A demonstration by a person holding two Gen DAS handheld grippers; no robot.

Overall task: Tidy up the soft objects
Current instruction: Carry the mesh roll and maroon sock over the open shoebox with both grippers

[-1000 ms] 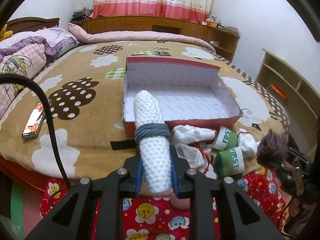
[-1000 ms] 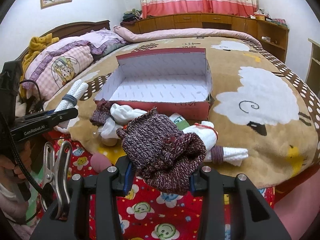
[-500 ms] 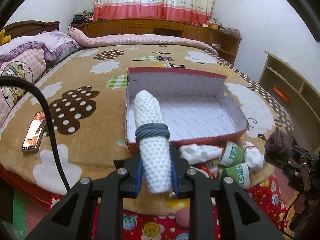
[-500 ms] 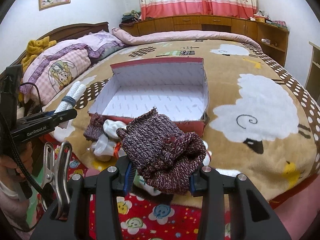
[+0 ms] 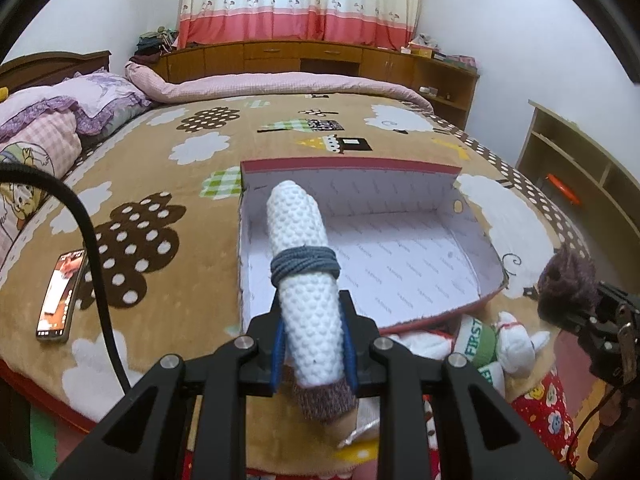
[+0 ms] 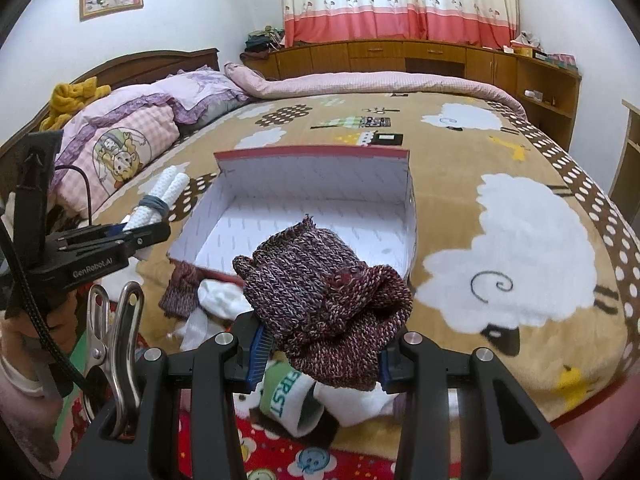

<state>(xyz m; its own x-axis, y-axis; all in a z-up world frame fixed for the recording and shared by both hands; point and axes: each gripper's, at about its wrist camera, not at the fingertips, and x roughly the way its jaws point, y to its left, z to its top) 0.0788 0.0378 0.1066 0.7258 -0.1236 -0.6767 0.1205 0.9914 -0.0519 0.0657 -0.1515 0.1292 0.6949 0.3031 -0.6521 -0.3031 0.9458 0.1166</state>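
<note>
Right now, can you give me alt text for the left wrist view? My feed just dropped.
The left gripper is shut on a white bumpy sock roll bound with grey-blue cord, pointing over the near left corner of an open, empty red-edged box on the bed. More rolled socks lie at the box's near side, and a phone lies far left.

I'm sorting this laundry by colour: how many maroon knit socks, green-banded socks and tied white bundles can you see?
Maroon knit: 2, the held maroon sock and the loose maroon sock
Green-banded socks: 2
Tied white bundle: 1
Total: 5
</note>
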